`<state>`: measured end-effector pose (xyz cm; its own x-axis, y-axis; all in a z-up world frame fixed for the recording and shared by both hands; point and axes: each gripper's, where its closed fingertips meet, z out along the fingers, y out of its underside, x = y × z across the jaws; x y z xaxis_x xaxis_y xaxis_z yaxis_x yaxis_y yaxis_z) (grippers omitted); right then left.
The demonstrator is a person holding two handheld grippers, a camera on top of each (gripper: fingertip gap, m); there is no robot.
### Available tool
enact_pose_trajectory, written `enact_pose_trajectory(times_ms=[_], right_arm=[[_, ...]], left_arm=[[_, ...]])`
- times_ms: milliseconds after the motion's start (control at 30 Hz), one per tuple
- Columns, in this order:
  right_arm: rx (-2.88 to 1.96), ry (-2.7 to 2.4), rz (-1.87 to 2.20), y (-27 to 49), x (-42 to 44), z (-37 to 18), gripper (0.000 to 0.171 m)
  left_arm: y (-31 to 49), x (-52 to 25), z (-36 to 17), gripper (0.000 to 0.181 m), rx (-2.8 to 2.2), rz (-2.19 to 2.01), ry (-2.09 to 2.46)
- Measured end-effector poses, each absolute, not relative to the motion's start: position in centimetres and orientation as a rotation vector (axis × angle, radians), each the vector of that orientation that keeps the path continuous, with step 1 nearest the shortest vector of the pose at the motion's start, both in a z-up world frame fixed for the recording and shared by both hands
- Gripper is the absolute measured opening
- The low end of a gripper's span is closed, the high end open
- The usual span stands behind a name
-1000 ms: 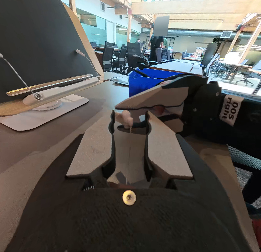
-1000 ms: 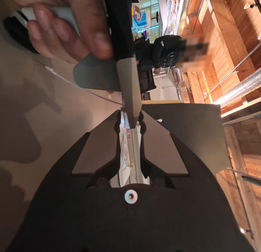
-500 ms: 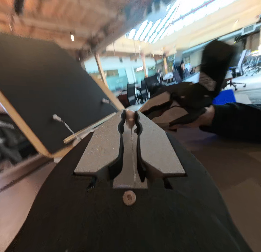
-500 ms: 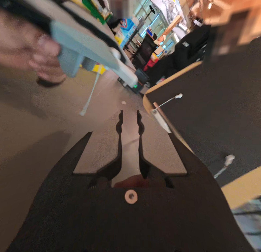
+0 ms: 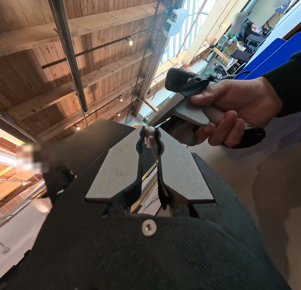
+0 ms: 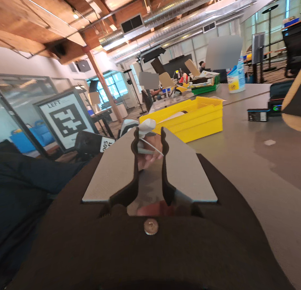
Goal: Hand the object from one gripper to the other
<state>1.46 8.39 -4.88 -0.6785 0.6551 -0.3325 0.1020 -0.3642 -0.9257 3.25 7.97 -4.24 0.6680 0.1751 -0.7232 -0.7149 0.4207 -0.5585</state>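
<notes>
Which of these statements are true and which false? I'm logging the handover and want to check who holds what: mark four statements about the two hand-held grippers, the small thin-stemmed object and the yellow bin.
1. The left hand-held gripper is shut on the thin-stemmed object. True.
2. The right hand-held gripper grips the object too. False: its jaws stand open and hold nothing, and the object sits beyond them.
3. A yellow bin stands on the table ahead of the right hand-held gripper. True.
4. The object lies flat on the table. False: it is pinched by its rounded head at the left hand-held gripper's tips.
</notes>
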Motion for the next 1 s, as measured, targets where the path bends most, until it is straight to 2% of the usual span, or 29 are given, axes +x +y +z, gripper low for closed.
enact_pose_trajectory(times_ms=[33, 167, 333, 367, 433, 500, 600, 700, 800, 900, 967, 1000], right_arm=[[-0.994, -1.500, 2.133, 8.1, 1.6, -4.7, 0.018], [-0.995, -1.462, 2.201, 7.9, 1.6, -4.5, 0.017], [-1.016, -1.460, 2.042, 9.1, 0.8, -4.8, 0.011], [-1.018, -1.433, 1.953, 9.9, 0.5, -4.8, 0.011], [-1.003, -1.362, 1.640, 12.2, 0.1, -4.6, 0.011], [-0.949, -1.289, 1.304, 14.4, 0.9, -3.5, 0.010], [-0.862, -1.200, 0.857, 16.9, 4.4, 0.4, 0.010], [-0.851, -1.161, 0.417, 21.5, 8.7, 4.5, 0.010], [-0.969, -1.169, 0.097, 28.2, 12.7, 5.9, 0.010], [-1.248, -1.253, -0.057, 35.0, 16.1, 2.8, 0.010], [-1.452, -1.377, -0.029, 37.3, 17.1, -1.7, 0.012], [-1.544, -1.419, -0.043, 38.2, 17.8, -3.7, 0.023]], left_arm=[[7.9, 3.2, -4.3, 0.011, -0.987, 0.608, 0.637], [8.2, 3.5, -4.5, 0.011, -0.998, 0.590, 0.643], [9.1, 2.1, -5.5, 0.011, -1.101, 0.604, 0.576], [9.3, 1.9, -5.7, 0.018, -1.130, 0.574, 0.549], [9.9, 1.4, -6.2, 0.045, -1.207, 0.458, 0.481], [10.3, 0.7, -6.6, 0.057, -1.260, 0.392, 0.431], [10.6, -0.9, -6.9, 0.045, -1.290, 0.462, 0.379], [11.5, -2.1, -8.0, 0.044, -1.371, 0.528, 0.347], [11.8, -2.5, -8.8, 0.041, -1.431, 0.513, 0.323], [11.9, -2.3, -9.0, 0.032, -1.452, 0.441, 0.298], [12.1, -2.3, -9.3, 0.032, -1.471, 0.404, 0.283], [12.2, -2.5, -9.6, 0.032, -1.491, 0.400, 0.277]])
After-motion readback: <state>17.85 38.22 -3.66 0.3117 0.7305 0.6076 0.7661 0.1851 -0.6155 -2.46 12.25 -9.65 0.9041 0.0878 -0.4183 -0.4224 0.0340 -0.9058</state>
